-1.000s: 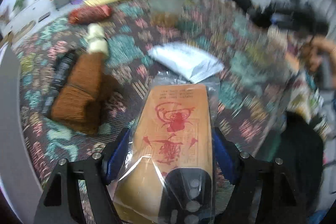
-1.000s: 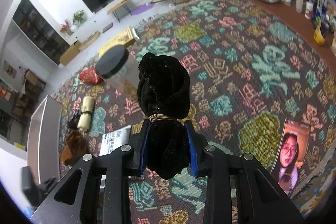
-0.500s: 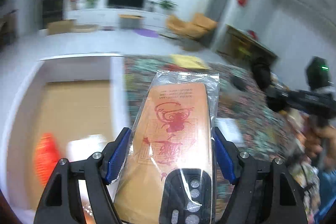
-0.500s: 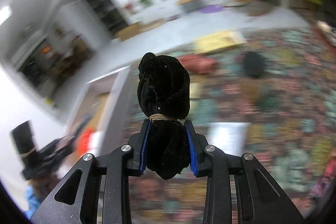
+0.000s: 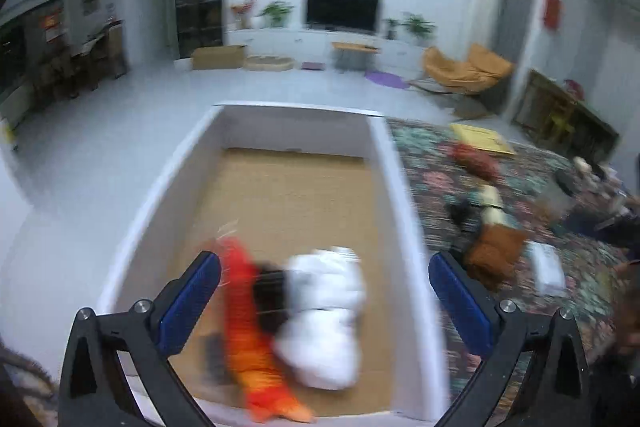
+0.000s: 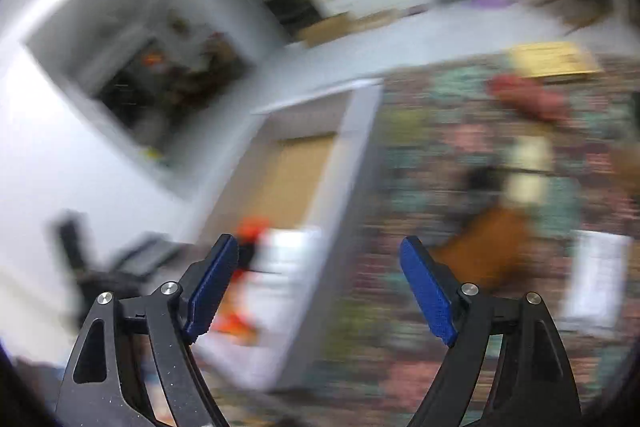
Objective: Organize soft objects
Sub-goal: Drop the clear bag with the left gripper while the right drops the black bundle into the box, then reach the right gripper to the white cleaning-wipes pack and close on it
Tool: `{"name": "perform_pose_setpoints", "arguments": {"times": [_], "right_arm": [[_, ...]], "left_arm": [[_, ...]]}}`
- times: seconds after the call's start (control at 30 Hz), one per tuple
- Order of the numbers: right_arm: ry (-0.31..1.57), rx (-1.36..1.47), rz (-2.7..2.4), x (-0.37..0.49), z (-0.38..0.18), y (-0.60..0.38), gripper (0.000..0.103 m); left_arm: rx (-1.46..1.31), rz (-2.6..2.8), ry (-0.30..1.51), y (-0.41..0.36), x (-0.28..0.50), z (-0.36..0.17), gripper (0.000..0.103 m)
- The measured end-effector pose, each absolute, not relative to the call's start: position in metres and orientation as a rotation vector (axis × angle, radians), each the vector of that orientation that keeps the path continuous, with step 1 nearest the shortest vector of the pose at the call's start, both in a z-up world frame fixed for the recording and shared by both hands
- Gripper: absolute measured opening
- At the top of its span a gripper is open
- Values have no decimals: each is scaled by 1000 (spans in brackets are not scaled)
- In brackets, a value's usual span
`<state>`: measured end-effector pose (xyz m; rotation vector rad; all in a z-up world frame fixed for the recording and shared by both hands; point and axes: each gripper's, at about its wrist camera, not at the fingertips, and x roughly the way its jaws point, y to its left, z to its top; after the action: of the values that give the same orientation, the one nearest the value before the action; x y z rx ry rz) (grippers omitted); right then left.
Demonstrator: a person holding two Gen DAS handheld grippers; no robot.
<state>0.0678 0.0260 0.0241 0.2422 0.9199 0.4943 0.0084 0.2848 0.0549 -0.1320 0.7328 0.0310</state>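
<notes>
Lying in one box (image 5: pixel 384 211): one orange bundle (image 5: pixel 244 327), one white bundle (image 5: pixel 324 315).

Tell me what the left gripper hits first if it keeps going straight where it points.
Probably the white bundle lying in the box, between the open left gripper jaws; blur leaves depth uncertain.

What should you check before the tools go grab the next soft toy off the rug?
1. Left tool has just been opening, nothing between its fingers: ok.
2. Right tool has just been opening, nothing between its fingers: ok.
3. White box has bare floor left for more: ok.
4. Brown soft thing waits on the patterned rug: ok.
5. Red bundle lies farther back on the rug: ok.
6. Whether the things just let go landed in the box: cannot tell, too blurred.
</notes>
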Motion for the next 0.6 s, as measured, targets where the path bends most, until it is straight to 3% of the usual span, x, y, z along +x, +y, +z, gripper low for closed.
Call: {"name": "perform_pose_setpoints", "arguments": {"times": [0.23,0.37,0.6], "right_arm": [[1151,285,141,19,-110,-105,85],[1098,309,108,0,-118,-132,85],[962,268,102,-14,-101,-136,85]], "left_arm": [[-77,-345,773,142,1,17,103],[-71,-404,882,73,13,-44,103],[53,-331,945,33,34,-111,103]]}}
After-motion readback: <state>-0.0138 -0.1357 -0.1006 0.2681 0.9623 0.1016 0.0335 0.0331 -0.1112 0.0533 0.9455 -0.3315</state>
